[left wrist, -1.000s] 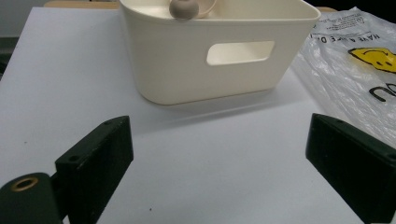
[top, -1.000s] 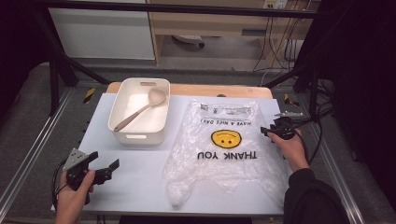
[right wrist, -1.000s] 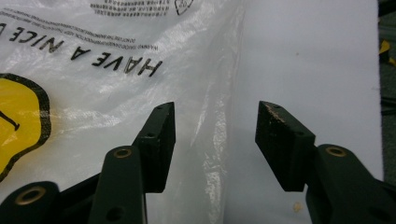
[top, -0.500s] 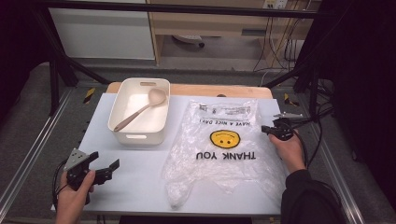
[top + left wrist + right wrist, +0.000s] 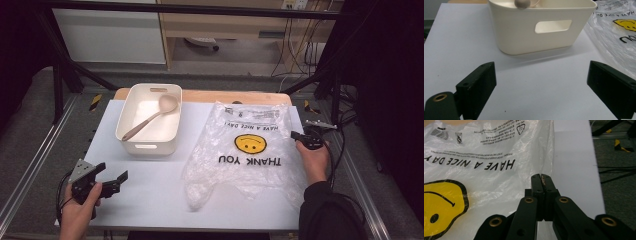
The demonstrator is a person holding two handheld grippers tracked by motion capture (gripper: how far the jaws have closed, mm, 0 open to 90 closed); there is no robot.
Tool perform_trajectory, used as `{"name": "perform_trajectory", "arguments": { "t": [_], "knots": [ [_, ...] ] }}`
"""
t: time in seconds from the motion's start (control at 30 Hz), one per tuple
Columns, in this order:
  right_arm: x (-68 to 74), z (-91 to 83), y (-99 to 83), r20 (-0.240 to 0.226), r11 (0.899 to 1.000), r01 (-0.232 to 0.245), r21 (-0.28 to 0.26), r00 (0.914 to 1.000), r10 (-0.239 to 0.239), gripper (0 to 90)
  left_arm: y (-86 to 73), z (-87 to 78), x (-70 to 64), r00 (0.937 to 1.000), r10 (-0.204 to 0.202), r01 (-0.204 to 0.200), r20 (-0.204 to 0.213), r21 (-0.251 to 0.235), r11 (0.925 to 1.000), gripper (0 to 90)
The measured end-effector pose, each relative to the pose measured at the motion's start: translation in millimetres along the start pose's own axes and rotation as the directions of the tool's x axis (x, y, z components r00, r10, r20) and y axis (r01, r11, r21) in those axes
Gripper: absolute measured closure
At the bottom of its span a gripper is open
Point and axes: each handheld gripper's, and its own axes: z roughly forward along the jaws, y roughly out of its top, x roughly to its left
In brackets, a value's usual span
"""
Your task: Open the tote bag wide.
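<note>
At the bag's right edge, right gripper (image 5: 541, 177) has jaws pressed together, apparently pinching the plastic bag (image 5: 245, 150) lying flat on the table (image 5: 150, 200), likely to lift it. Left gripper (image 5: 102, 177) hovers wide apart near the bin (image 5: 541, 27) with spoon (image 5: 150, 117), waiting.

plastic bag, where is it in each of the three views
High view: the plastic bag lies flat right of centre on the table.
Left gripper view: its edge fills the upper right corner.
Right gripper view: it covers the left and centre.
Shared landmark: the yellow smiley face.
</note>
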Motion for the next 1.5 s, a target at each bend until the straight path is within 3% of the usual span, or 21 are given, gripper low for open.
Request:
{"name": "perform_trajectory", "arguments": {
  "t": [0.2,0.4,0.43,0.47,0.5,0.53,0.6,0.63,0.67,0.73,0.77,0.83,0.87,0.93,0.97,1.0,1.1,1.23,1.4,1.47,1.5],
  "knots": [
    [-15.8,-7.3,-5.2,0.084,0.999,-0.037,-0.01,0.9958,0.037,90.0,-0.1,0.7,-0.9,0.9999,0.012,-0.012,0.001,0.006,0.9999,8.7],
    [-21.0,-7.1,-11.5,0.083,0.999,-0.047,0.006,0.9955,0.046,90.0,-0.4,1.5,-0.6,1.0,0.007,-0.007,0.0,0.012,0.9999,8.7],
    [-20.3,-6.8,-12.5,0.078,1.0,-0.019,0.008,0.9968,0.019,83.5,-0.5,1.7,-0.8,1.0,0.009,-0.009,0.0,0.012,0.9999,8.6],
    [-19.6,-7.3,-12.3,0.067,1.0,-0.022,-0.002,0.9975,0.022,76.1,-0.5,1.7,-0.8,0.9999,0.012,-0.012,-0.002,0.012,0.9999,8.6],
    [-19.6,-7.3,-12.3,0.067,1.0,-0.022,-0.002,0.9975,0.022,76.1,-0.6,1.8,-0.8,0.9999,0.012,-0.012,-0.002,0.013,0.9999,8.6],
    [-17.4,-10.2,-9.5,0.075,1.0,0.005,-0.009,0.9972,-0.004,57.5,-0.7,1.8,-0.7,0.9999,0.011,-0.011,-0.004,0.012,0.9999,8.6],
    [-15.3,-12.7,-7.8,0.075,1.0,0.011,-0.019,0.9971,-0.01,53.0,-0.4,1.3,-0.1,0.9999,0.009,-0.009,-0.006,0.01,0.9999,8.6],
    [-10.7,-19.5,-4.8,0.073,0.999,0.034,-0.043,0.9969,-0.03,40.3,-0.3,1.2,0.0,0.9999,0.008,-0.008,-0.006,0.01,0.9999,8.6],
    [-10.7,-19.5,-4.8,0.073,0.999,0.034,-0.043,0.9969,-0.03,40.3,-0.2,1.2,0.0,0.9999,0.01,-0.01,-0.009,0.01,0.9999,8.6],
    [3.5,-31.7,-0.3,0.073,0.995,0.082,-0.063,0.9943,-0.078,24.2,-0.2,1.0,-0.5,0.9999,0.01,-0.01,-0.012,0.01,0.9999,8.5],
    [3.5,-31.7,-0.3,0.073,0.995,0.082,-0.063,0.9943,-0.078,24.2,-0.2,1.0,-0.5,0.9999,0.011,-0.011,-0.012,0.009,0.9999,8.5],
    [15.8,-40.8,1.1,0.043,0.991,0.112,-0.068,0.9931,-0.109,19.5,0.0,0.9,-0.4,0.9998,0.013,-0.013,-0.015,0.007,0.9999,8.5],
    [30.4,-50.0,0.2,0.013,0.988,0.131,-0.085,0.9914,-0.13,15.7,0.0,0.8,-0.2,0.9998,0.012,-0.012,-0.016,0.006,0.9999,8.4],
    [38.1,-54.3,-0.9,-0.009,0.987,0.138,-0.084,0.9902,-0.139,13.9,0.1,0.1,0.4,0.9997,0.015,-0.015,-0.019,0.003,0.9999,8.4],
    [54.1,-60.4,-5.7,-0.045,0.981,0.172,-0.09,0.9832,-0.177,11.4,0.1,-0.2,0.7,0.9997,0.014,-0.014,-0.022,0.002,0.9999,8.3],
    [54.1,-60.4,-5.7,-0.045,0.981,0.172,-0.09,0.9832,-0.177,11.4,0.0,-0.4,0.9,0.9997,0.014,-0.014,-0.022,0.001,0.9999,8.3],
    [79.9,-66.5,-16.1,-0.106,0.975,0.199,-0.094,0.9721,-0.209,9.9,-0.2,-0.9,1.1,0.9996,0.014,-0.014,-0.024,0.003,0.9999,8.3],
    [116.6,-71.6,-31.9,-0.181,0.965,0.25,-0.079,0.9483,-0.261,8.5,-0.2,-1.2,0.1,0.9995,0.019,-0.019,-0.026,0.004,0.9998,8.3],
    [163.3,-74.0,-56.1,-0.285,0.944,0.323,-0.059,0.9014,-0.326,8.4,0.2,-2.6,-0.6,0.9993,0.028,-0.028,-0.026,-0.001,0.9996,8.0],
    [180.3,-74.1,-65.2,-0.303,0.922,0.385,-0.049,0.8735,-0.381,7.9,0.2,-2.5,-0.4,0.9992,0.029,-0.029,-0.026,0.001,0.9996,8.1],
    [187.9,-74.3,-69.3,-0.317,0.916,0.399,-0.044,0.8638,-0.392,7.8,0.1,-2.5,-0.3,0.9992,0.031,-0.031,-0.027,0.003,0.9995,8.1]
  ]
}}
